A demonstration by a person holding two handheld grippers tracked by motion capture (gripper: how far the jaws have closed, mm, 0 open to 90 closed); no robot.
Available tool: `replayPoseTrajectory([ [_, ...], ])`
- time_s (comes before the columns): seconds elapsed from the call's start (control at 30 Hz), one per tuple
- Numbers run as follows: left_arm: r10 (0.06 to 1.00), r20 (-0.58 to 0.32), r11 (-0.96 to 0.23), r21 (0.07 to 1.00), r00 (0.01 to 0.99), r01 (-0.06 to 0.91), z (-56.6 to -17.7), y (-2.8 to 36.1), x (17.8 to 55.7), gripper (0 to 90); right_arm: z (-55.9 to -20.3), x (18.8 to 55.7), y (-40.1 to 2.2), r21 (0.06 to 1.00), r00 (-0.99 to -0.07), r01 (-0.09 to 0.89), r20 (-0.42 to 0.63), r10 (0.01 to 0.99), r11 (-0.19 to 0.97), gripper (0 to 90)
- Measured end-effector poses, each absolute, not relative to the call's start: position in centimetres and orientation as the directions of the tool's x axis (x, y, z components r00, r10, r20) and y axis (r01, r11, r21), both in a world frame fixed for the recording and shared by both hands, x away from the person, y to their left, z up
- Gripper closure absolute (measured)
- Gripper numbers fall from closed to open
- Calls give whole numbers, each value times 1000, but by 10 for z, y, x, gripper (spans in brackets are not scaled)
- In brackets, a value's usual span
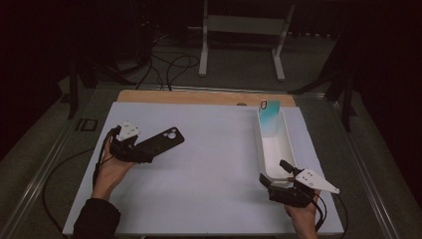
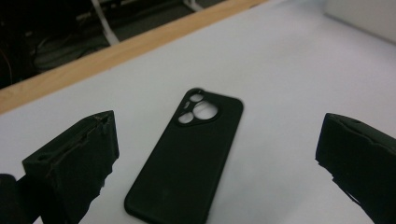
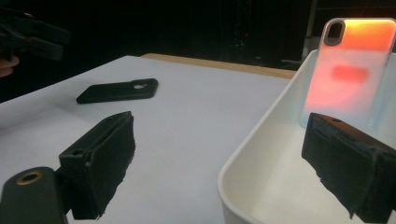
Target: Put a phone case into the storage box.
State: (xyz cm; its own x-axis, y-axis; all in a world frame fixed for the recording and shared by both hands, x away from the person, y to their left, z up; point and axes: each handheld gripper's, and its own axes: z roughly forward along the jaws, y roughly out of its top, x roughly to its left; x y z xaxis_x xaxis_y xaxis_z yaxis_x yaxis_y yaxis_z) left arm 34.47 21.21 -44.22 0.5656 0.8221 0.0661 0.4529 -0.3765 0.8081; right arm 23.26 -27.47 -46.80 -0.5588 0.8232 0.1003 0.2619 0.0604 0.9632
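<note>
Now, step: left gripper [image 1: 144, 152], jaws wide, straddles the black phone case [image 2: 187, 158]; close squarely across its sides.
Right gripper [image 1: 276, 175]: wide open astride the white tray [image 1: 288, 144] wall's near end.

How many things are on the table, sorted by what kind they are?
Phone cases: 2, a black phone case lying flat and a see-through phone case leaning in the tray
White tray: 1
Handheld tools: 2, the left tool and the right tool, both open
Total: 5

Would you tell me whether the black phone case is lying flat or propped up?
Flat: the black phone case lies on the table, camera cutout visible.
</note>
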Motion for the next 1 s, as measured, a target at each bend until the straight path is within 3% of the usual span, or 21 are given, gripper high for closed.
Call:
replayPoseTrajectory([
  [0.23, 842, 46, -370, 775, 538, 513, -453, 214, 364, 7, -468, 232, -275, 962, -556, 266, 106, 825, 55, 94],
  [0.53, 904, 1, -274, 770, 428, 576, -469, 219, 387, 208, -468, 233, -275, 962, -556, 269, 115, 823, 47, 94],
  [0.57, 904, 1, -274, 770, 428, 576, -469, 219, 387, 334, -468, 233, -275, 962, -556, 269, 115, 823, 47, 94],
  [0.6, 914, -12, -249, 774, 406, 583, -472, 221, 392, 334, -468, 233, -276, 962, -554, 271, 118, 824, 44, 94],
  [0.67, 922, -24, -230, 769, 385, 597, -477, 223, 398, 519, -468, 233, -276, 961, -554, 273, 124, 823, 39, 94],
  [0.83, 946, -38, -198, 718, 322, 667, -499, 224, 416, 766, -468, 233, -277, 962, -554, 271, 127, 823, 34, 94],
  [0.93, 956, -22, -197, 688, 292, 698, -510, 225, 421, 887, -468, 233, -279, 962, -551, 271, 133, 824, 27, 94],
  [1.0, 961, -13, -193, 678, 275, 709, -514, 226, 423, 896, -468, 233, -280, 962, -550, 271, 133, 825, 25, 94],
])
